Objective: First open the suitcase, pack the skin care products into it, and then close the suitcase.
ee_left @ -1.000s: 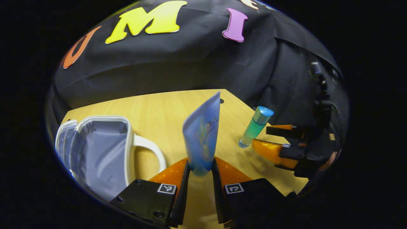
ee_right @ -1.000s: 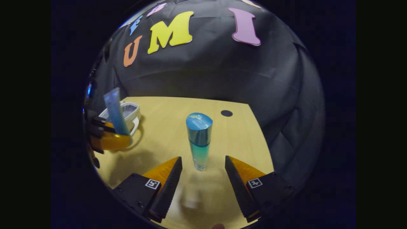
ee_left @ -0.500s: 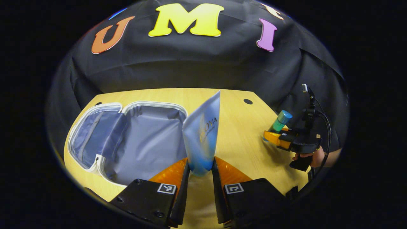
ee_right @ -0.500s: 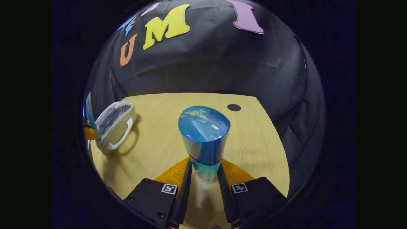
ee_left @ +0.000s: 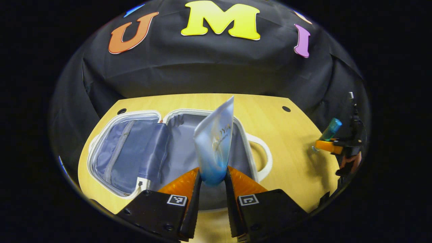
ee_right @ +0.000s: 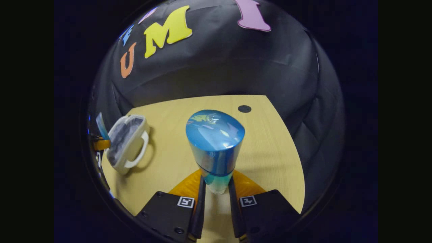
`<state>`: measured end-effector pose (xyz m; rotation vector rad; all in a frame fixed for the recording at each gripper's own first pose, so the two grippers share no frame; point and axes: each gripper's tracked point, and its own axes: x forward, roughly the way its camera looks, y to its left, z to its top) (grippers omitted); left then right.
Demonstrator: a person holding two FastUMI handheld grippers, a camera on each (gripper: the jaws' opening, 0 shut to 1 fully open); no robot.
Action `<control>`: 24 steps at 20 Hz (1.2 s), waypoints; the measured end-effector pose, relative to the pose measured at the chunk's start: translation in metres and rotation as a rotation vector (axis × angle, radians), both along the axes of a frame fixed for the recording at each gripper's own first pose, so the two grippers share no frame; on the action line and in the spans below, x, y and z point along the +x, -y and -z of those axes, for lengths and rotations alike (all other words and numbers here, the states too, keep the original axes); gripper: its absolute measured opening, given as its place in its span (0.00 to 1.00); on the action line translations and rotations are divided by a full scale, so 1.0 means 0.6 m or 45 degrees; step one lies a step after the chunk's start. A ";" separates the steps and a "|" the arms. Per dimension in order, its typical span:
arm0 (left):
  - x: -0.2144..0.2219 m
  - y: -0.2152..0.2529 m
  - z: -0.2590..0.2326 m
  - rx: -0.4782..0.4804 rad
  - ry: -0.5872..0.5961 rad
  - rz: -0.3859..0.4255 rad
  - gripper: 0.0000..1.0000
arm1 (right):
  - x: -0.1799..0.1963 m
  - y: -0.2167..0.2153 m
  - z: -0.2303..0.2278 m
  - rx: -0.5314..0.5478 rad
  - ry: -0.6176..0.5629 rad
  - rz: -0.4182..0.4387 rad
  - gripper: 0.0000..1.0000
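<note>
Left tongs [ee_left: 212, 184] clamped on tube [ee_left: 215, 143] — right tongs [ee_right: 216, 189] on bottle [ee_right: 215, 145].

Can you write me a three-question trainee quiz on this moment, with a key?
1. True or false: the suitcase lies open on the table.
2. What does the left tool hold?
A. a tube
B. a sponge
C. nothing
3. Fill in: the right tool is shut on the ______.

Key
1. True: both lined halves lie spread flat, with the white handle towards the right.
2. A: both fingers press on the base of the pale blue tube, which stands up in front of the suitcase lining.
3. bottle: the bottle, with its blue cap, is clamped near its base.
</note>
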<state>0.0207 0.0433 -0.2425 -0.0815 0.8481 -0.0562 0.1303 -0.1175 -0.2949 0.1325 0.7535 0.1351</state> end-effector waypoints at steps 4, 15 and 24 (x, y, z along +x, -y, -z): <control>-0.015 -0.045 0.076 0.036 -0.235 -0.060 0.41 | -0.069 -0.045 -0.086 0.045 -0.004 -0.092 0.32; -0.054 -0.114 0.142 0.135 -0.689 -0.430 0.41 | -0.170 -0.138 -0.199 0.217 -0.001 -0.176 0.32; -0.053 -0.093 0.149 0.051 -0.755 -0.425 0.60 | -0.188 -0.180 -0.222 0.160 0.041 -0.289 0.32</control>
